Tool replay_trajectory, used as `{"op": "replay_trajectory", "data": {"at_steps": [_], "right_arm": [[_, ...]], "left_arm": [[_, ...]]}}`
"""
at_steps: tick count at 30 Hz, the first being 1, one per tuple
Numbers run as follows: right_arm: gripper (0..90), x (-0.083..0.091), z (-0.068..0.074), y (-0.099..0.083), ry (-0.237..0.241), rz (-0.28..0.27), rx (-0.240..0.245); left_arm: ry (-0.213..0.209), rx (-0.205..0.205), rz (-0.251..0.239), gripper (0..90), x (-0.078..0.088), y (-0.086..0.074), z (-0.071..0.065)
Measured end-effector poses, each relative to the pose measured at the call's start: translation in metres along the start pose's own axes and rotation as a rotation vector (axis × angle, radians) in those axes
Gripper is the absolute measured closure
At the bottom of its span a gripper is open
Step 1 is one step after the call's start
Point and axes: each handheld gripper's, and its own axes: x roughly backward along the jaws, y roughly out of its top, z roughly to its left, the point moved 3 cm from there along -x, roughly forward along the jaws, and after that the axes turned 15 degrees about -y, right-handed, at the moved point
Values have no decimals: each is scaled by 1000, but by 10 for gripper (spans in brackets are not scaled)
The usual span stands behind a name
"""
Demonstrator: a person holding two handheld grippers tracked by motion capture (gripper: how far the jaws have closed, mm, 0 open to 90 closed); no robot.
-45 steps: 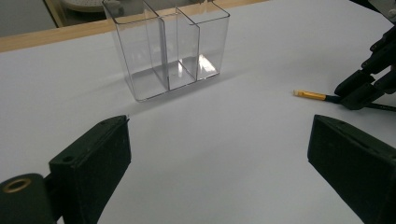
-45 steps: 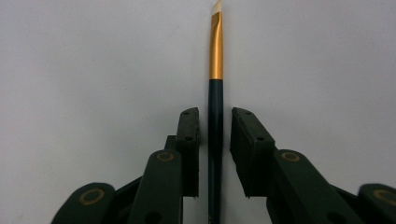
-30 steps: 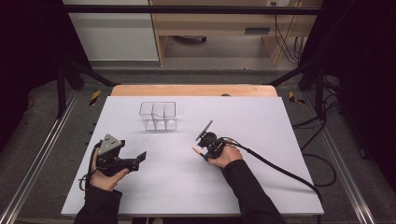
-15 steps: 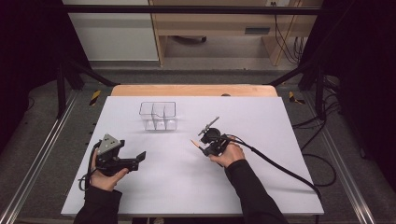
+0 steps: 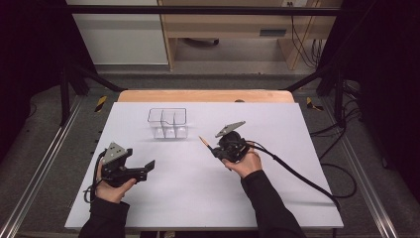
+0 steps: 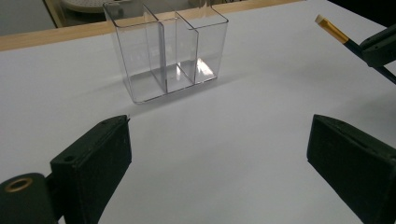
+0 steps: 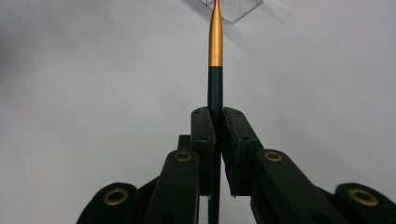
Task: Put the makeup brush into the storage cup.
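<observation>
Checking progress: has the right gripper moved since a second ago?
Yes. The right gripper, jaws shut on the brush, has shifted right, away from the clear organizer.

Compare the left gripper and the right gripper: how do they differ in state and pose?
The left gripper has its jaws wide open with nothing between them; the right gripper has its jaws shut on a brush. The left gripper sits low by the white table; the right gripper is tilted up toward the clear organizer. Both are black, each held in one hand.

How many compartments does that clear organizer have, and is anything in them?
3. The clear organizer has one long compartment on its left side in the left gripper view, plus two smaller ones beside it, one behind the other. All look empty; the brush is clamped in the right gripper.
</observation>
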Motion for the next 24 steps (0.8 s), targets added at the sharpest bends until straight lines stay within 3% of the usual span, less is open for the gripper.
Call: {"op": "replay_trajectory", "data": {"at_steps": [4, 12, 15, 24], "right_arm": [[839, 5, 0, 1, 28, -54, -22], [838, 12, -2, -4, 31, -138, -39], [839, 18, -2, -7, 36, -205, -61], [838, 22, 0, -12, 50, -278, -87]], "left_arm": [[-8, 6, -11, 56, 0, 1, -2], [-16, 9, -33, 59, 0, 3, -5], [-21, 10, -43, 59, 0, 4, -8], [-43, 6, -71, 61, -1, 9, -16]]}}
